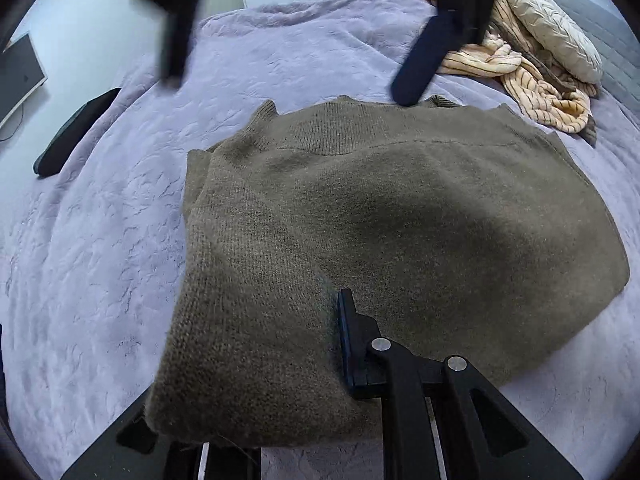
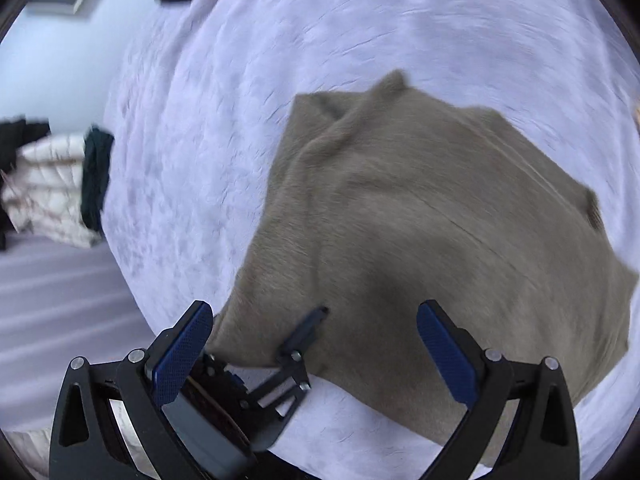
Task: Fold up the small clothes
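Observation:
A brown knit sweater [image 1: 400, 208] lies folded on a lavender bedspread [image 1: 100, 260]. My left gripper [image 1: 340, 316] is shut on the sweater's near edge. One black finger [image 1: 348, 344] shows on top and the other is hidden under the fabric. In the right wrist view the same gripper [image 2: 316, 318] pinches the sweater [image 2: 440, 220] at its lower left edge. My right gripper [image 2: 316, 308] hangs open above that spot, with its blue pads [image 2: 184, 356] wide apart and nothing between them. From the left wrist view, the right gripper [image 1: 288, 88] is blurred over the sweater's far collar edge.
A cream and orange striped garment [image 1: 532, 92] and a cream pillow [image 1: 552, 28] lie at the far right of the bed. A dark flat object [image 1: 76, 132] rests on the bed's left edge. A white quilted item with dark cloth [image 2: 52, 188] sits beside the bed.

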Motion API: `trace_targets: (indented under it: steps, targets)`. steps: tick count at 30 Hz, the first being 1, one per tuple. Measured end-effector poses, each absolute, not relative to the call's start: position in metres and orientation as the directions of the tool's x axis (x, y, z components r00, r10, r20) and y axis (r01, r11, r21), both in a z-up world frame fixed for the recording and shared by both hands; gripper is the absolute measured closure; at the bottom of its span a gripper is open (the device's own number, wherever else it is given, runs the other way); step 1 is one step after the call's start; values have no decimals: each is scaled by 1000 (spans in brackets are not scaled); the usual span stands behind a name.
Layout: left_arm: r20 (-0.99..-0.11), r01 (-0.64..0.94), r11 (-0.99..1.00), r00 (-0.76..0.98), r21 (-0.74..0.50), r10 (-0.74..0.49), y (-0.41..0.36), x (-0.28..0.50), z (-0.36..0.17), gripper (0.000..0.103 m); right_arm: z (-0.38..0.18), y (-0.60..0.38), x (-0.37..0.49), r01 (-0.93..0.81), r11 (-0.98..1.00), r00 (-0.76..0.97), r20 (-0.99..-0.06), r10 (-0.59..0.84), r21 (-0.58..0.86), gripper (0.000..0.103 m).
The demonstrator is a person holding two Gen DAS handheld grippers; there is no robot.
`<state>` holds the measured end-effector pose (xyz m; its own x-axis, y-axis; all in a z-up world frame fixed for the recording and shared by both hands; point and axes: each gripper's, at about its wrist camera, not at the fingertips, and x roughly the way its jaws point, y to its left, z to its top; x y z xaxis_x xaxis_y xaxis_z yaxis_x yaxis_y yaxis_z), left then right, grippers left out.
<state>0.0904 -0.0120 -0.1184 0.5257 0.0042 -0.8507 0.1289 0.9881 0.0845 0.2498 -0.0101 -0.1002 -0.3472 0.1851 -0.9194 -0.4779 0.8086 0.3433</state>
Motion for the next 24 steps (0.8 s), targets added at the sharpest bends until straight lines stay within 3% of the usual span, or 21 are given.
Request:
trace_targets:
  steps: [8,12,14,15,16,17,24]
  targets:
    - [-833,176,975,553,137,17,-17,82,-118,86,-169,77,243,-634,741,-442,-890,-114,220,1]
    - [-833,179,974,553,138,17,-16,82,-119,86,-196,90,238,-656,732,-466,-862,-198,186,1]
    - [-835,184,972,550,145,20,-17,82,-120,86,-202,89,237,-667,726,-453,-864,-218,167,21]
    - [-837,187,971,547,147,21,-18,83,-120,86,-202,87,238,-670,726,-439,-871,-222,153,62]
    - [-840,187,972,543,145,21,-18,83,-120,86,-198,82,241,-665,735,-417,-883,-218,132,79]
    - [-841,186,973,542,139,17,-18,84,-119,86,-192,75,246,-632,759,-419,-893,-166,156,86]
    - [-814,245,960,580,136,-33,-44,91,-86,86,-127,-11,259,-429,824,-369,-904,215,371,90]
